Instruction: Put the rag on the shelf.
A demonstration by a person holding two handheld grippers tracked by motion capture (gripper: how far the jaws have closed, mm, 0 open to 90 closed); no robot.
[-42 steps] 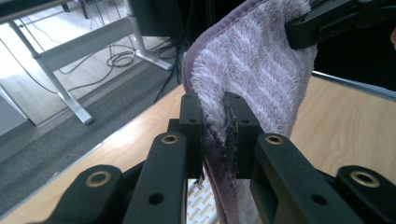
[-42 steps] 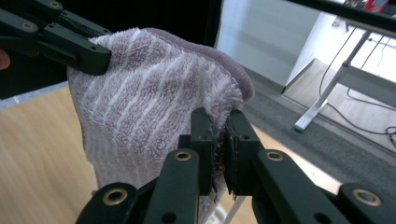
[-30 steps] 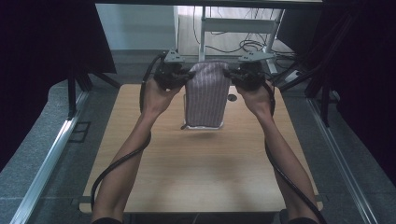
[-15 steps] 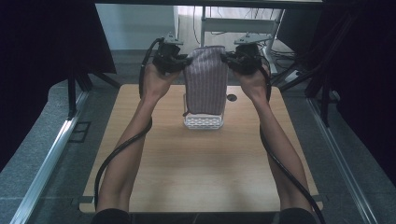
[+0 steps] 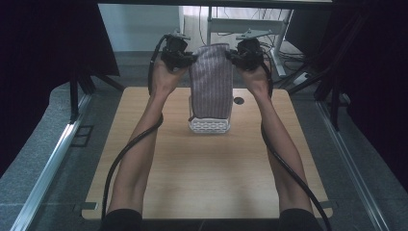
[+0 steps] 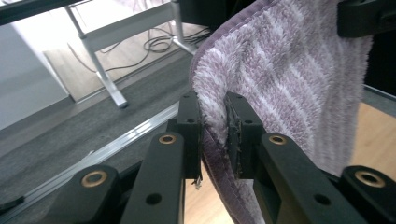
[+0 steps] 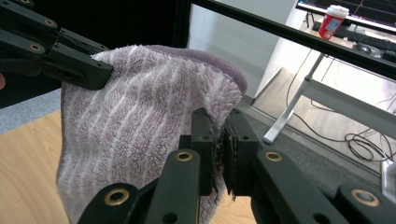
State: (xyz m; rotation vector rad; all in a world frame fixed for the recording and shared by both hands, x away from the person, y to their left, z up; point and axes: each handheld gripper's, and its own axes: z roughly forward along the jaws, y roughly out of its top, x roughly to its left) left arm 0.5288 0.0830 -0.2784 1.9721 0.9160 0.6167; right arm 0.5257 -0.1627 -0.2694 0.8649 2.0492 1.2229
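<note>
A: Striped towel (image 5: 210, 82), lilac and pale, thick fleecy pile with a stitched hem. Hanging flat as a tall rectangle, lifted above the far edge of the desk (image 5: 159, 192), midway between its far corners.

B: Held how?

A: By the two top corners. Left gripper (image 5: 185, 58) clamped on the top left corner, right gripper (image 5: 236, 57) on the top right. In the left gripper view, left gripper (image 6: 214, 126) with its black jaws pressed together on the folded hem of the towel (image 6: 289, 84), pile bulging over the pads. Same in the right gripper view: right gripper (image 7: 221, 140) pinching the plush edge of the towel (image 7: 140, 135), jaws nearly meeting through the cloth.

B: Lower end?

A: Bottom edge hanging just above a small white basket (image 5: 209, 126), rectangular, with a lattice wall. Touching or not, impossible to tell.

B: Basket where?

A: On the desk, near the middle of the far edge, a little toward the person's side.

B: Anything else on the wood?

A: Round dark cable hole (image 5: 238, 100) near the far edge, right of the towel. Desk top pale wood grain, rounded corners, smooth.

B: Around it?

A: Grey carpeted floor (image 5: 43, 139), metal rail (image 5: 53, 163) along the left. Black cables (image 5: 130, 149) trailing from both grippers along the bare forearms.
</note>
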